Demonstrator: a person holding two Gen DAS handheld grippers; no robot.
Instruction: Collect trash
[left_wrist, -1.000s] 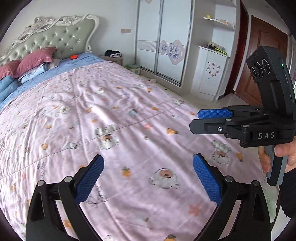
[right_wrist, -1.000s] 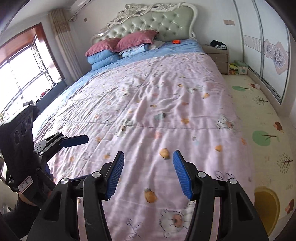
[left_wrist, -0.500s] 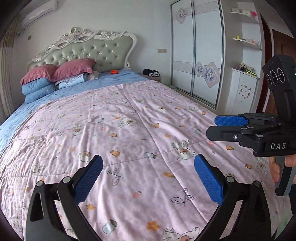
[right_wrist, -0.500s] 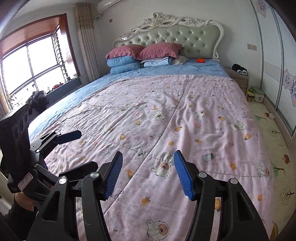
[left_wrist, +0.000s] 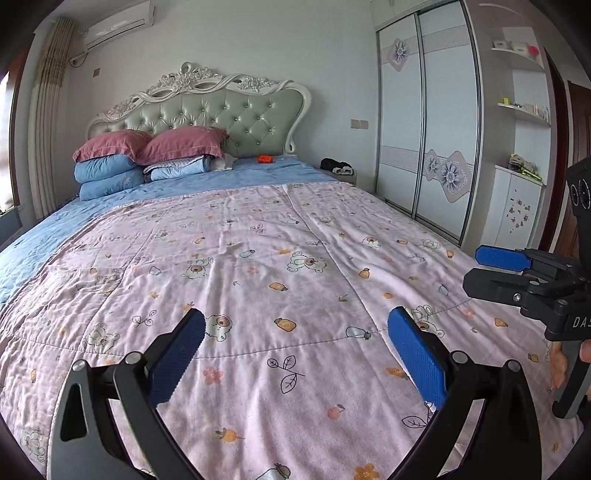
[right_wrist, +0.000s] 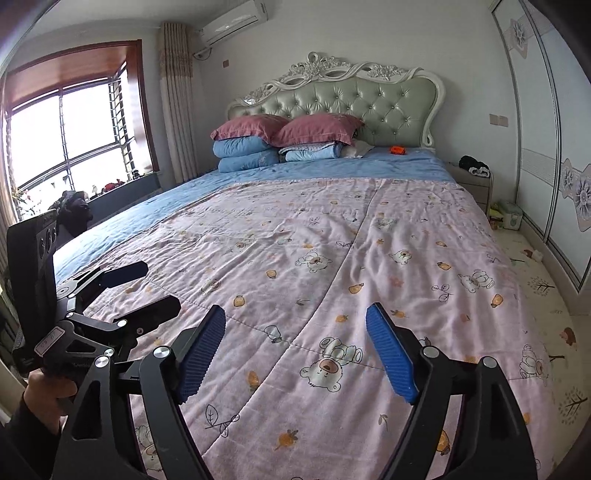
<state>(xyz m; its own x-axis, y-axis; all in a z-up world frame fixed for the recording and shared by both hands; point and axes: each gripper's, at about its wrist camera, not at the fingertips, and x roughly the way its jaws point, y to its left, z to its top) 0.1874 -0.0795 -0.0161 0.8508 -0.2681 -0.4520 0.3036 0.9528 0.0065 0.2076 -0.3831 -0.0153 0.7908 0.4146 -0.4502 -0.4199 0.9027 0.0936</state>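
A small orange object (left_wrist: 265, 158) (right_wrist: 398, 149) lies on the blue sheet by the headboard, far from both grippers. Beside the pillows sits a white crumpled piece (left_wrist: 225, 162) (right_wrist: 356, 149). My left gripper (left_wrist: 295, 325) hangs open over the foot of the pink quilt (left_wrist: 258, 258), nothing between its blue pads. My right gripper (right_wrist: 295, 317) hovers over the same end of the bed with its jaws opening and nothing between them. Each gripper shows in the other's view: the right gripper (left_wrist: 476, 269) at the right edge, the left gripper (right_wrist: 159, 288) at the lower left.
Stacked blue and pink pillows (left_wrist: 147, 158) rest against the tufted headboard (right_wrist: 354, 99). A nightstand (right_wrist: 474, 181) with dark cloth stands right of the bed, then sliding wardrobes (left_wrist: 424, 129). A box (right_wrist: 509, 218) sits on the play mat; a window (right_wrist: 74, 136) is at left.
Both views swung from the quilt's side toward the headboard and levelled out. The right gripper's jaws spread wider. The left gripper stayed open.
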